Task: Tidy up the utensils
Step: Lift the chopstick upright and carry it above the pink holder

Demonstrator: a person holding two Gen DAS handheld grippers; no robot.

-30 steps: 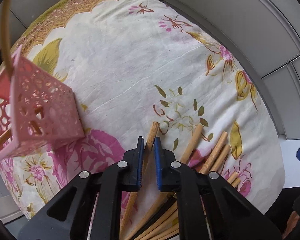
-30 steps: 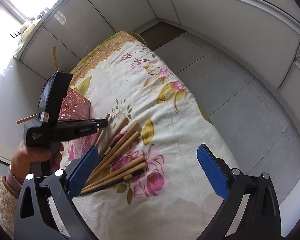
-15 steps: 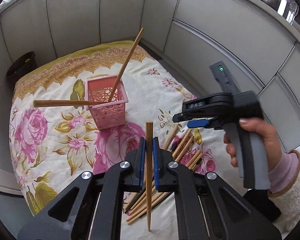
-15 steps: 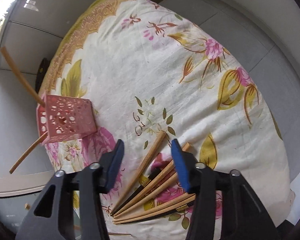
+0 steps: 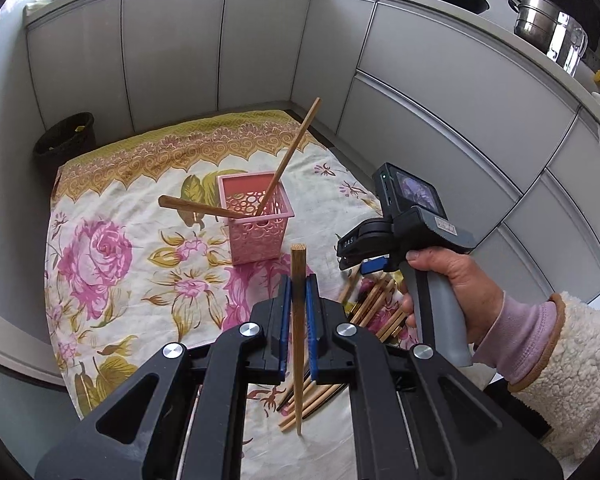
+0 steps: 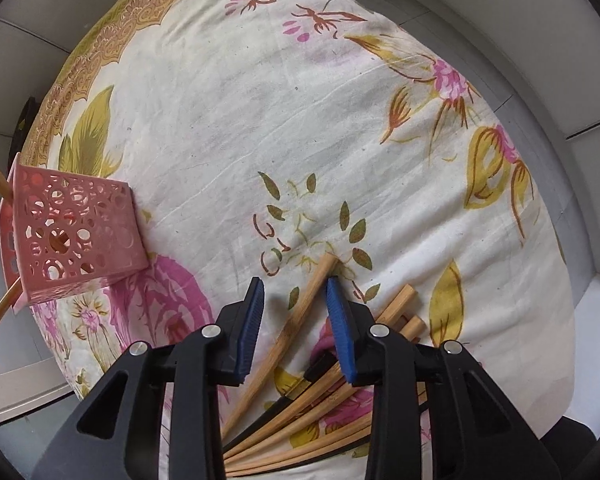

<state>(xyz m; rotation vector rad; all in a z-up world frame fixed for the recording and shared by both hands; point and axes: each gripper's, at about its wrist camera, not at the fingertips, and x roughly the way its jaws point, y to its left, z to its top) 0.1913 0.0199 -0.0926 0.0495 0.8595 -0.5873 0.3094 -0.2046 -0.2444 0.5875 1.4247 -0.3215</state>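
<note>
- Left gripper (image 5: 299, 312): clamped on one upright wooden chopstick (image 5: 298, 320), lifted clear of the floral cloth (image 5: 140, 272).
- Right gripper (image 6: 296, 328): jaws apart, straddling one chopstick of the loose pile (image 6: 320, 408) near the cloth's near edge; most remain unsorted.
- Pink basket (image 5: 256, 220), mid-cloth: two chopsticks already inside.

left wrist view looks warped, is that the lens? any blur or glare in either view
Left wrist view: fisheye bends the cabinet doors into curves, corners vignette black, and the held chopstick stays sharp. Right wrist view: soft even daylight on the floral cloth, no glare, no motion blur.
</note>
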